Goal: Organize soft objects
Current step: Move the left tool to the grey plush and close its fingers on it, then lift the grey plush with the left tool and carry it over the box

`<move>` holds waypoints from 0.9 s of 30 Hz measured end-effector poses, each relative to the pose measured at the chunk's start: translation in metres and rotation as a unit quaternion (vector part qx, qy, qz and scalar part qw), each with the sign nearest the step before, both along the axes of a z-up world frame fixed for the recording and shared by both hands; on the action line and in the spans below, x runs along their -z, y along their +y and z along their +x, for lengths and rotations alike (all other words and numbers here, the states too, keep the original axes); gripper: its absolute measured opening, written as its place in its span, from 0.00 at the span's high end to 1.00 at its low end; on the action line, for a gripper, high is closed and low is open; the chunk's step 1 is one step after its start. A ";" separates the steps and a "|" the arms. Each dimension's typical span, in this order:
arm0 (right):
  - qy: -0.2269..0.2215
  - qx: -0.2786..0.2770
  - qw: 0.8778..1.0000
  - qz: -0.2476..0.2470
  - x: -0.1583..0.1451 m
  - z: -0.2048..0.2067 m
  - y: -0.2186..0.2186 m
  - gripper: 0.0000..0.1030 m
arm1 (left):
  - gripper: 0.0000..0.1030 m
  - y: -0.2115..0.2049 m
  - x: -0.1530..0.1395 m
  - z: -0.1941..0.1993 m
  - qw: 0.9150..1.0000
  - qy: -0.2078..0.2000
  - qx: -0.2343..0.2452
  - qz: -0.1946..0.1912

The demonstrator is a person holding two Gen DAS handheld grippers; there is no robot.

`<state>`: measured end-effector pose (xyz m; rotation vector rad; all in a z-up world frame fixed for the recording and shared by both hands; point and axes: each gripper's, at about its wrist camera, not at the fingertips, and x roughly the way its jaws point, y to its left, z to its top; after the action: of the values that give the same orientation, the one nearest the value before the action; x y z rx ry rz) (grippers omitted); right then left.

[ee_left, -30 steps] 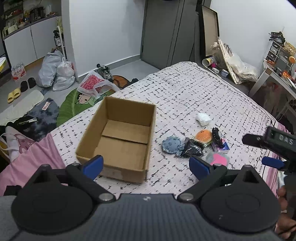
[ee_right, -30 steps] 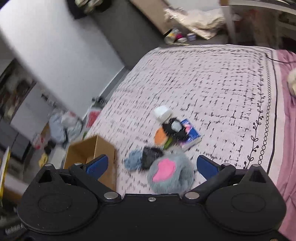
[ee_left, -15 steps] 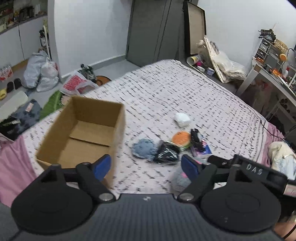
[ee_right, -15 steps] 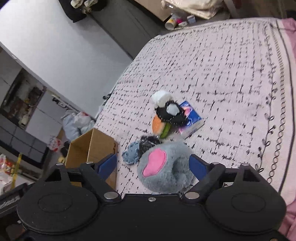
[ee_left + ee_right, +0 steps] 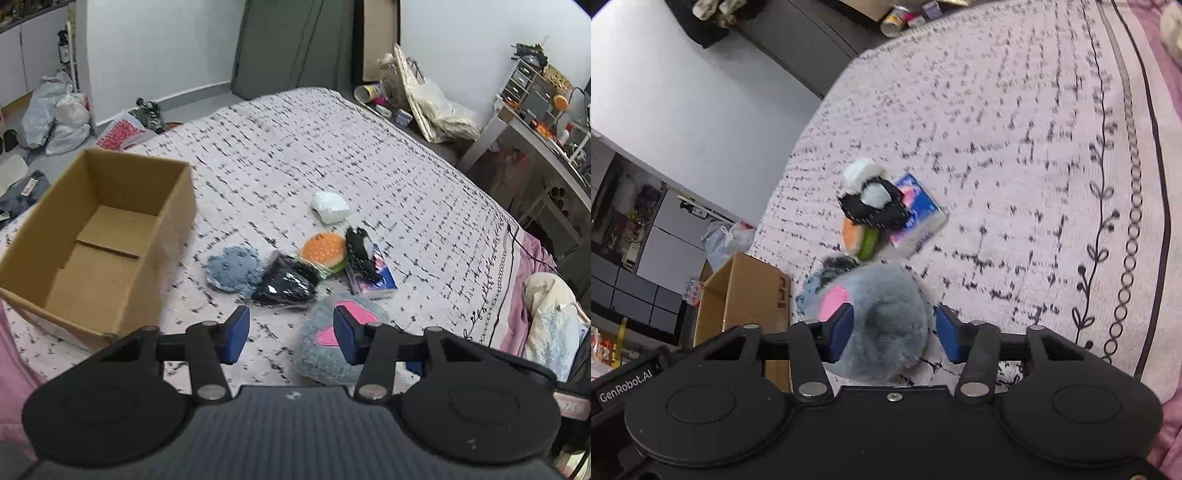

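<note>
An empty cardboard box (image 5: 177,221) stands on the bed at the left. Right of it lie a blue knitted piece (image 5: 234,267), a black wrapped bundle (image 5: 286,284), an orange burger plush (image 5: 321,249), a white soft lump (image 5: 330,206) and a grey plush with a pink heart (image 5: 321,354). My left gripper (image 5: 291,339) hovers over bare bedspread just left of the grey plush, its jaws closing with nothing between them. My right gripper (image 5: 894,336) has its jaws closing on the grey plush (image 5: 886,314), the blue pads against its sides.
A black strap (image 5: 358,251) lies across a purple booklet (image 5: 376,280) beside the pile. The patterned bedspread (image 5: 332,147) stretches beyond it. Bags and clothes cover the floor at the left, and a cluttered desk (image 5: 535,125) stands at the right.
Both grippers have come down toward the pile and their jaws have narrowed. The grey plush now fills the gap between the right fingers. The box has slid leftward in the left wrist view.
</note>
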<state>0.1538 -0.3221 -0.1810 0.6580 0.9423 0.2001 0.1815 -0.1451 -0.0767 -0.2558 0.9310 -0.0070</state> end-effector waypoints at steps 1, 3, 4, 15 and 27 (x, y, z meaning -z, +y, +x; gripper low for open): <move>0.006 -0.001 1.000 0.006 0.004 0.001 -0.001 0.61 | 0.53 -0.003 0.002 0.002 1.000 0.002 0.004 -0.002; 0.019 -0.003 1.000 0.019 0.013 0.003 -0.001 0.66 | 0.54 -0.011 0.008 0.004 1.000 0.007 0.013 -0.004; 0.024 -0.004 0.999 0.026 0.018 0.005 -0.001 0.67 | 0.54 -0.014 0.010 0.005 1.000 0.009 0.018 -0.003; 0.058 -0.003 0.985 0.164 0.043 0.018 -0.006 0.67 | 0.53 -0.015 0.025 0.016 1.000 0.019 0.023 -0.009; 0.047 -0.003 0.980 0.191 0.042 0.030 0.002 0.59 | 0.53 -0.002 0.035 0.021 0.999 0.006 0.027 -0.038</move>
<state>0.1837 -0.3197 -0.2230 1.0256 1.0051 0.3635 0.2027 -0.1475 -0.1115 -0.3015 0.9498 -0.0906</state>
